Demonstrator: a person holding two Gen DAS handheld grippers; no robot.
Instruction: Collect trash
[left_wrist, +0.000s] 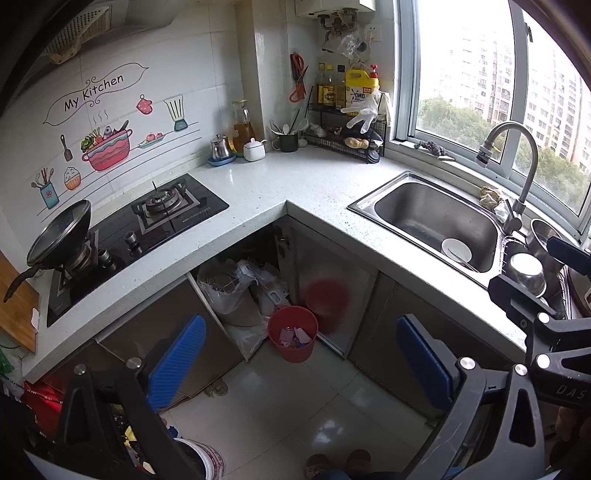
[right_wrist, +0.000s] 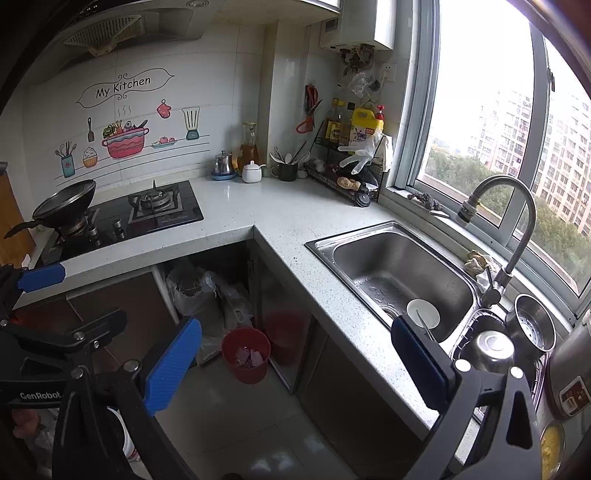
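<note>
A red trash bin (left_wrist: 293, 354) stands on the floor in the corner under the L-shaped counter, with several pink and purple scraps (left_wrist: 295, 335) inside it. The right wrist view shows the same bin (right_wrist: 245, 371) and scraps (right_wrist: 249, 357). My left gripper (left_wrist: 301, 363) hangs open and empty above the floor, its blue pads either side of the bin in view. My right gripper (right_wrist: 297, 365) is also open and empty, held just right of the bin and close to the counter edge. The two grippers are side by side, well above the bin.
The speckled countertop (left_wrist: 314, 184) holds a gas stove (left_wrist: 166, 214) with a wok (left_wrist: 61, 236) and a steel sink (right_wrist: 399, 273) containing a white bowl (right_wrist: 423, 312). Bags fill the open cabinet (left_wrist: 236, 284) behind the bin. Pots and a rice cooker (right_wrist: 569, 373) stand at the right.
</note>
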